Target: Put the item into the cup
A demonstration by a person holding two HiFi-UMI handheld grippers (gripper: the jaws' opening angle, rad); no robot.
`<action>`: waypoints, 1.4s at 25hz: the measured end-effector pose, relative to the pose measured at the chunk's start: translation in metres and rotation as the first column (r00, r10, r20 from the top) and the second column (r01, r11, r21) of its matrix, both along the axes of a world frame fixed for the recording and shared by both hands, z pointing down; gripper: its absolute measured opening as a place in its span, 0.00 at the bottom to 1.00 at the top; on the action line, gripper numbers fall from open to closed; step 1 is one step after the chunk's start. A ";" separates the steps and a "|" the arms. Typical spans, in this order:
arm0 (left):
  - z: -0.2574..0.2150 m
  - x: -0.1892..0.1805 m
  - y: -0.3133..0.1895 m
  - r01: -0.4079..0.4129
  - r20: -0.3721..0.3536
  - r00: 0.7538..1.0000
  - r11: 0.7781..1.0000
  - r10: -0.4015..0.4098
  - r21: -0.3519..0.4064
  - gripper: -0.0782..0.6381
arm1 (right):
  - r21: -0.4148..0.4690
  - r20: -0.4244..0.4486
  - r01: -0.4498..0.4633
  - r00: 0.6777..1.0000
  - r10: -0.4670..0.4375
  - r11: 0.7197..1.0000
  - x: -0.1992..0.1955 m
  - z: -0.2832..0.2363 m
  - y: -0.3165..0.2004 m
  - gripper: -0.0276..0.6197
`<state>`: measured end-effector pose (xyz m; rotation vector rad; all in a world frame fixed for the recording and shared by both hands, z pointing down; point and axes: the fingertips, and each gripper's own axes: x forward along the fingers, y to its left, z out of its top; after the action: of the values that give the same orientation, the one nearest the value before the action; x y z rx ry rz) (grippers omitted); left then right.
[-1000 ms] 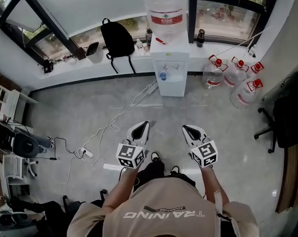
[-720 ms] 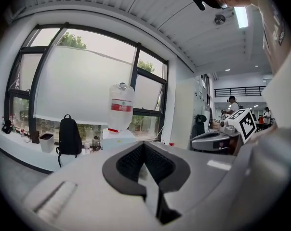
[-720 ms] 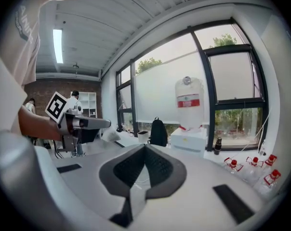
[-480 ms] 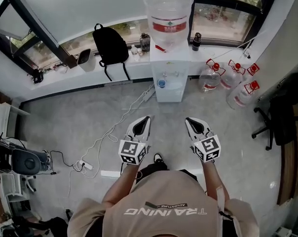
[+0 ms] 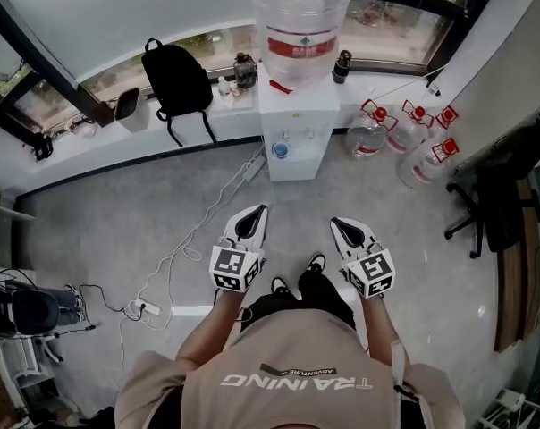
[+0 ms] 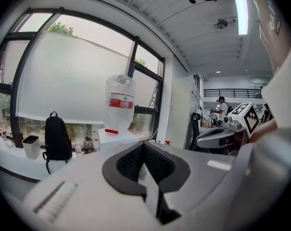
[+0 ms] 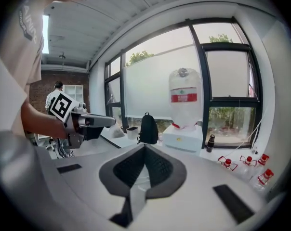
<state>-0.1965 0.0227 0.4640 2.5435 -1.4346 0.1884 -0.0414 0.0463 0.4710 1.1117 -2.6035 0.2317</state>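
Note:
I see no loose item between the jaws of either gripper. A small blue cup-like thing (image 5: 280, 149) sits in the tap recess of the white water dispenser (image 5: 297, 119), too small to tell for sure. My left gripper (image 5: 259, 209) and right gripper (image 5: 335, 222) are held side by side at waist height over the grey floor, pointing at the dispenser. Both are shut and empty. The left gripper view shows the left gripper (image 6: 143, 144) with its pads together, aimed at the big bottle (image 6: 120, 102). The right gripper (image 7: 144, 146) likewise faces the bottle (image 7: 184, 100).
A black backpack (image 5: 175, 79) leans on the window ledge beside a white bin (image 5: 130, 107). Several spare water jugs (image 5: 404, 132) stand right of the dispenser. An office chair (image 5: 489, 204) is at the right. A power strip with cable (image 5: 145, 308) lies on the floor at left.
The dispenser, backpack and jugs have slid leftward and nearer in the head view as the person moved. Both grippers keep their shut pose in front of the body.

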 end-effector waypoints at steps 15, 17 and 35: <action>-0.011 0.026 -0.127 0.031 0.092 0.995 0.999 -0.035 0.044 0.12 | 0.066 0.064 0.072 0.995 -0.076 0.995 0.003 0.000 -0.148 0.06; -0.013 0.032 -0.145 0.045 0.102 0.994 0.998 -0.049 0.045 0.12 | 0.063 0.066 0.098 0.993 -0.103 0.993 0.003 0.001 -0.168 0.06; -0.001 0.023 -0.231 0.120 0.108 0.987 0.993 -0.118 -0.011 0.12 | -0.019 0.080 0.120 0.990 -0.118 0.993 0.006 0.036 -0.252 0.06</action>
<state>-0.1732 -0.2083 0.4626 2.4579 -1.6114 0.3206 -0.0358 -0.2057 0.5066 0.9538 -2.7178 0.2848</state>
